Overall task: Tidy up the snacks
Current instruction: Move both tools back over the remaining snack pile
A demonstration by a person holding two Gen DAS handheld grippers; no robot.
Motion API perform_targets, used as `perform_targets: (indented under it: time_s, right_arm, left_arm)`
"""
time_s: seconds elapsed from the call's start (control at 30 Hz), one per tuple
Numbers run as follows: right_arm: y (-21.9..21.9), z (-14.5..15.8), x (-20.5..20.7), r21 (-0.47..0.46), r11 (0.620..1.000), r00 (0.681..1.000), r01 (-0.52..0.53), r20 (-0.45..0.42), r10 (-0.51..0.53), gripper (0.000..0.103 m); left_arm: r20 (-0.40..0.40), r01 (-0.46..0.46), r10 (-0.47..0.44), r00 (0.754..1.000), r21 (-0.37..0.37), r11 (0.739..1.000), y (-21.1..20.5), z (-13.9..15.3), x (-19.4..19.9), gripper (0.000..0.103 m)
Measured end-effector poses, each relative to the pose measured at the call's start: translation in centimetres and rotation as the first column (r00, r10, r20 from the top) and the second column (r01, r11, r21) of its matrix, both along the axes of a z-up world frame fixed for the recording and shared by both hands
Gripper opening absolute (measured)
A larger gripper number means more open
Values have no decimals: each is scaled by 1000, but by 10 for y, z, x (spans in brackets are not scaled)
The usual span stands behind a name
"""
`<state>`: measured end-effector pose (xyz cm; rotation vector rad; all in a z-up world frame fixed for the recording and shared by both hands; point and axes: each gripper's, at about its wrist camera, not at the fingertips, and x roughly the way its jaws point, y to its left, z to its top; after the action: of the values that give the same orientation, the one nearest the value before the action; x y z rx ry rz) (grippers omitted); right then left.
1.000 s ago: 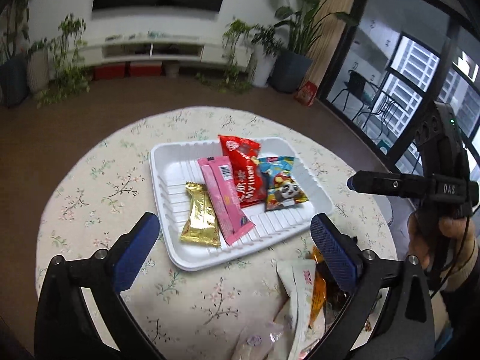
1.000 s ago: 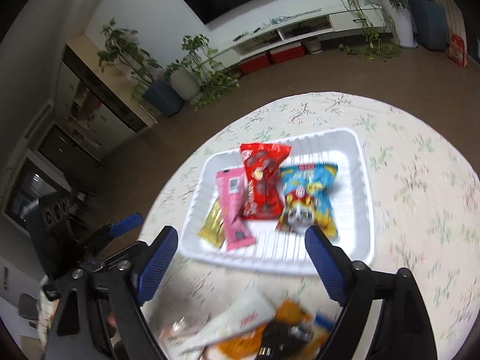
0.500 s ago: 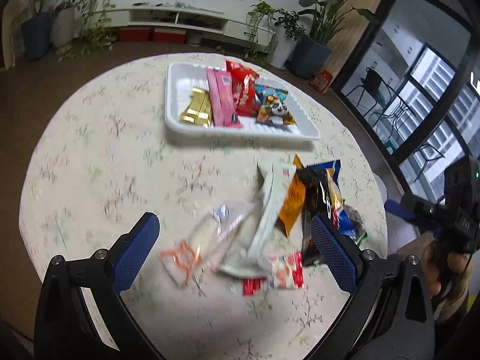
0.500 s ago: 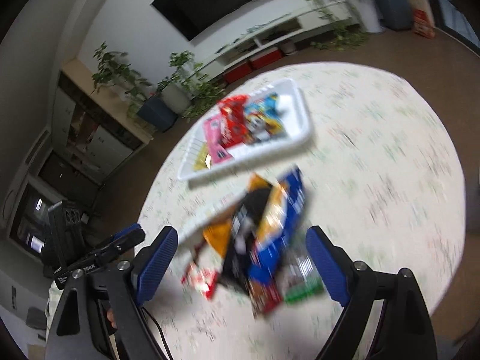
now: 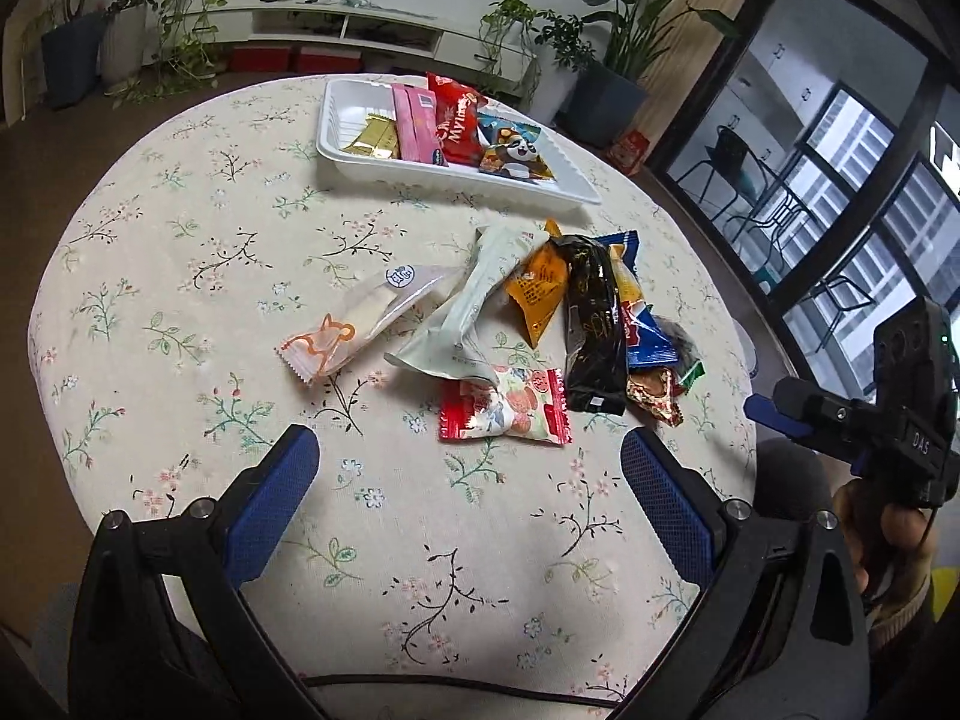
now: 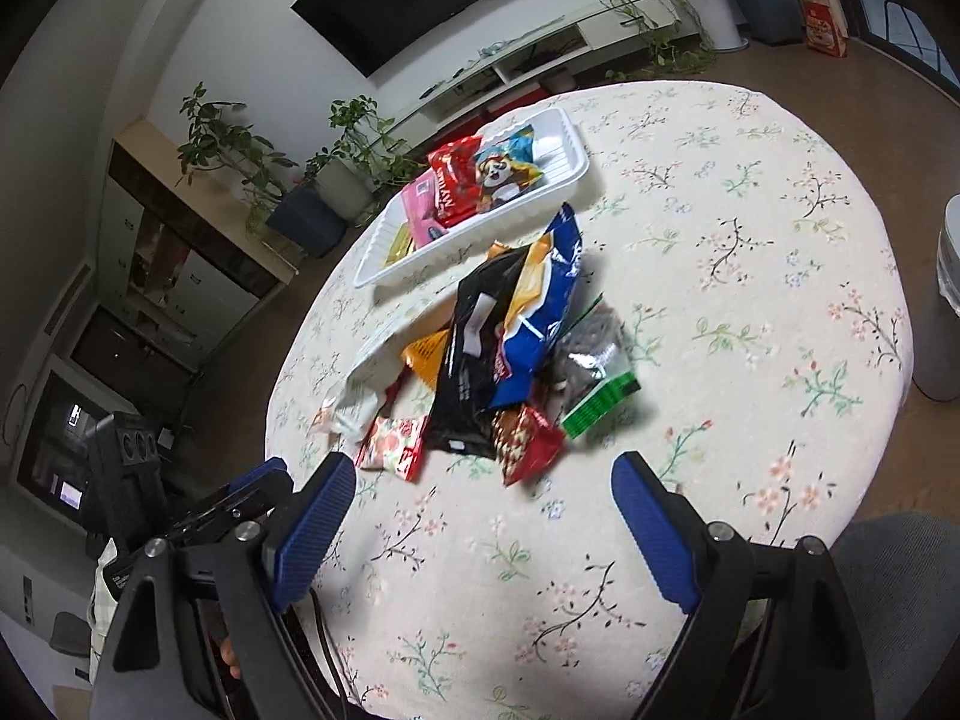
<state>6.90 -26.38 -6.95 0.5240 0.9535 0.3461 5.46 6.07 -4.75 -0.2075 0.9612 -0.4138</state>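
**Both claws poised over loose snacks**

Left claw (image 5: 468, 480) and right claw (image 6: 480, 510) are spread wide and empty above the floral worktop (image 5: 180, 240). A heap of packets (image 5: 540, 324) lies near them; four sit in the white tray (image 5: 456, 174) beyond. Best to take an outlying one first, such as the red packet (image 5: 504, 405), pinching its crimped edge.

Items before me: white tray (image 5: 354, 165), upper centre of my left view, holding gold, pink, red and panda packets side by side. Loose snack pile (image 5: 540, 324) mid-frame below it: clear, pale green, orange, black, blue wrappers overlapping; red-edged packet (image 5: 504, 408) nearest.
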Motion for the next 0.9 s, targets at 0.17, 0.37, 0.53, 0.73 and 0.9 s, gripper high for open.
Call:
perform_targets:
  time_s: [0.17,0.37,0.53,0.73,0.9]
  right_arm:
    - [7,4,-7,-42,999,1000,-8,22,9,90]
    - [10,7,-1,-56,998,999,-15,36,17,83]
    - [18,9,13,-93,995,998,-32,45,37,72]
    - [13,8,46,-141,990,1000,-6,21,9,62]
    - [13,1,75,-186,982,999,-23,-38,16,58]
  left_arm:
    - [28,34,-35,999,23,999,-8,7,0,102]
    - [59,84,-89,994,87,993,-22,18,29,101]
    - [80,164,-180,980,169,972,-44,33,68,99]
    - [-5,275,-284,959,259,926,-69,26,120,67]
    - [-87,357,-349,933,340,870,-90,10,146,67]
